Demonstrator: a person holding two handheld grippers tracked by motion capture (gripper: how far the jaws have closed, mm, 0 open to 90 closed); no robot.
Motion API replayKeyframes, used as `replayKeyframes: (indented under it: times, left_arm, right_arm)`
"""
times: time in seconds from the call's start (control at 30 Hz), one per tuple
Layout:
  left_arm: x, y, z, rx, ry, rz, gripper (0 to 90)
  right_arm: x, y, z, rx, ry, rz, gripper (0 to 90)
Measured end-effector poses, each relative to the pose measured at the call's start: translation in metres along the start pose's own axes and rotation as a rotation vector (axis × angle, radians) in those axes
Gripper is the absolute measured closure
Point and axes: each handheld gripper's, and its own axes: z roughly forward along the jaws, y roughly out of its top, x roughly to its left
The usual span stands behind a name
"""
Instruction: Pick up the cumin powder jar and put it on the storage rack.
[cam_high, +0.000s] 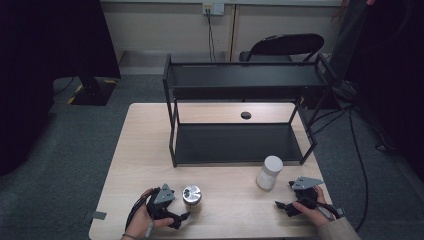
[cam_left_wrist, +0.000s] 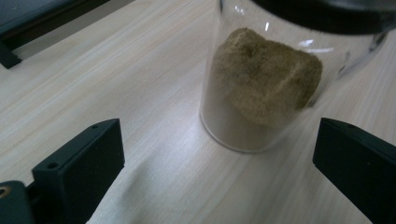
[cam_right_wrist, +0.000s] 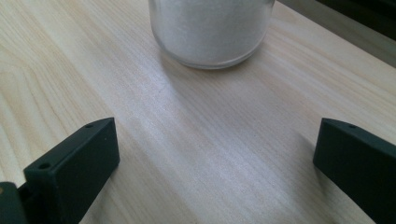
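A clear glass jar with a silver lid (cam_high: 191, 196) stands near the table's front, holding a clump of brown powder (cam_left_wrist: 264, 79). My left gripper (cam_high: 181, 218) is just left of it and open (cam_left_wrist: 217, 175), its jaws wide apart with the jar close ahead, untouched. A white jar with a white lid (cam_high: 269, 172) stands further right, filled with white powder (cam_right_wrist: 211, 30). My right gripper (cam_high: 284, 199) sits to that jar's right and a little nearer me, open (cam_right_wrist: 215, 168), nothing between the jaws.
A black two-tier metal shelf (cam_high: 240, 115) stands on the back half of the wooden table (cam_high: 140, 150). A round cable hole (cam_high: 245, 115) lies behind its lower tier. A black chair (cam_high: 285, 47) is beyond the table.
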Motion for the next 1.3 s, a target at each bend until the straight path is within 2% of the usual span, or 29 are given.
replayKeyframes:
  times: [0.27, 0.5, 0.77, 1.13, 1.3]
  left_arm:
    - [0.000, 0.002, 0.005, -0.019, -0.021, 0.013, 1.1]
    - [-0.001, 0.006, 0.013, -0.042, -0.040, 0.008, 1.0]
    - [-0.001, 0.010, 0.023, -0.040, -0.053, -0.002, 1.3]
    - [0.001, 0.014, 0.030, -0.041, -0.085, 0.012, 18.7]
    - [-0.002, 0.015, 0.031, -0.039, -0.076, 0.032, 24.2]
  right_arm:
    - [0.000, 0.000, 0.000, 0.000, 0.000, 0.000, 0.0]
    - [0.000, 0.000, 0.000, 0.000, 0.000, 0.000, 0.0]
    - [0.000, 0.000, 0.000, 0.000, 0.000, 0.000, 0.0]
    - [0.000, 0.000, 0.000, 0.000, 0.000, 0.000, 0.0]
    - [0.000, 0.000, 0.000, 0.000, 0.000, 0.000, 0.0]
